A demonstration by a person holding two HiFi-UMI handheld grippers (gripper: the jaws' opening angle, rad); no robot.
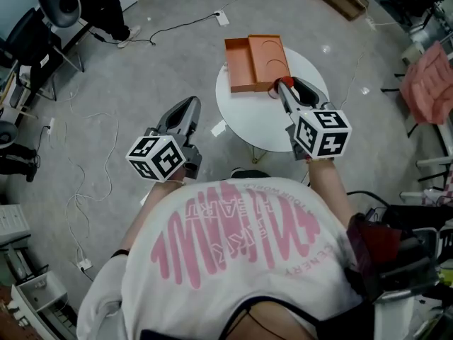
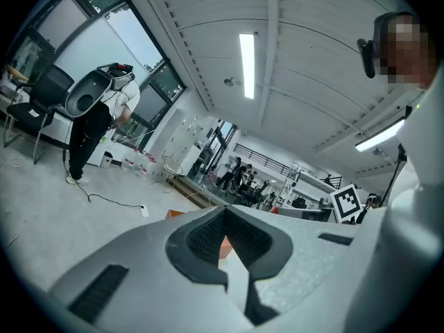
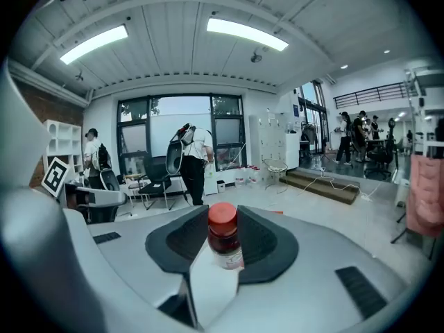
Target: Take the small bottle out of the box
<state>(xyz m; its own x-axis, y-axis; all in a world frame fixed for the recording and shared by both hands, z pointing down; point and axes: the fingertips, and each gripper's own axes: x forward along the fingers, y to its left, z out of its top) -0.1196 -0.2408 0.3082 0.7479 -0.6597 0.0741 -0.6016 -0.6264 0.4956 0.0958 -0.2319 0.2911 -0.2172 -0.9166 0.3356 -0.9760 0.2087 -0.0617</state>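
clamping the small bottle below its red cap, the right gripper held it over the table beside the box, apparently clear of it, a light, rigid, slick-looking thing.

The box is orange, the round table is white and the floor is grey. The small bottle has a red cap, a dark red inside and a white label. The left gripper and the right gripper are grey with black pads, the left cube and the right cube are white with black square marks, and the person's shirt is white with pink wavy lines and letters.
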